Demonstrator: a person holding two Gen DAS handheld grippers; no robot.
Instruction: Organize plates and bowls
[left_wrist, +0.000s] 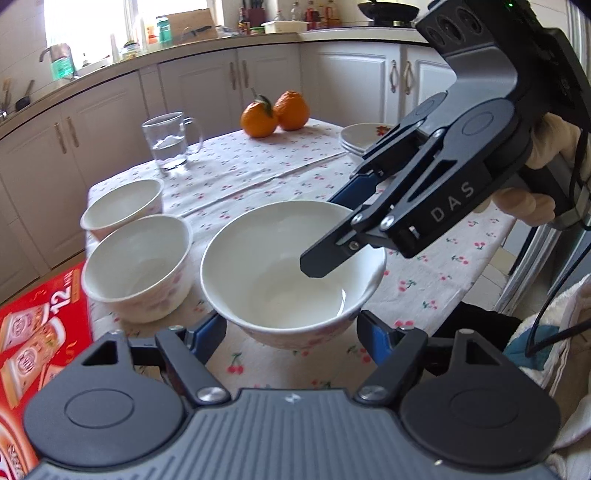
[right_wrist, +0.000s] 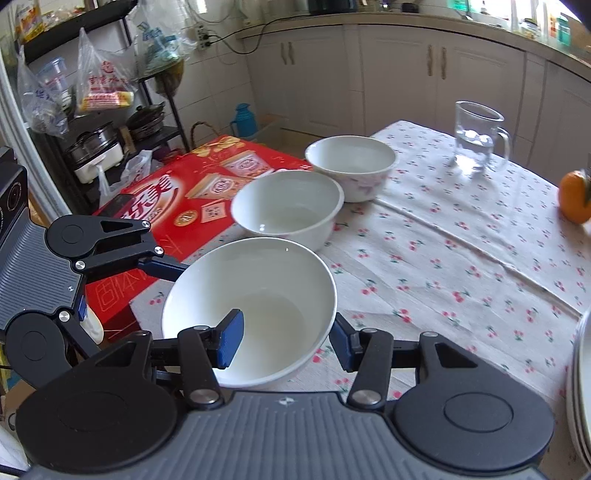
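A white bowl (left_wrist: 266, 266) with a pink flower pattern hangs just above the cherry-print tablecloth (left_wrist: 258, 173). My left gripper (left_wrist: 291, 332) is shut on its lower body, a blue pad on each side. My right gripper (left_wrist: 325, 232) comes in from the upper right and is shut across the bowl's far rim, one finger inside and one outside. In the right wrist view the same bowl (right_wrist: 258, 280) sits between the jaws of my right gripper (right_wrist: 288, 339). Two more bowls (left_wrist: 136, 266) (left_wrist: 122, 206) stand in a row on the left. A stack of plates (left_wrist: 358, 138) is at the back right.
A glass mug (left_wrist: 170, 140) with some water and two oranges (left_wrist: 275, 114) stand further back on the table. A red carton (left_wrist: 37, 332) lies below the table's left edge. Kitchen cabinets (left_wrist: 199, 85) run behind. The person's sleeve (left_wrist: 554, 144) shows at the right.
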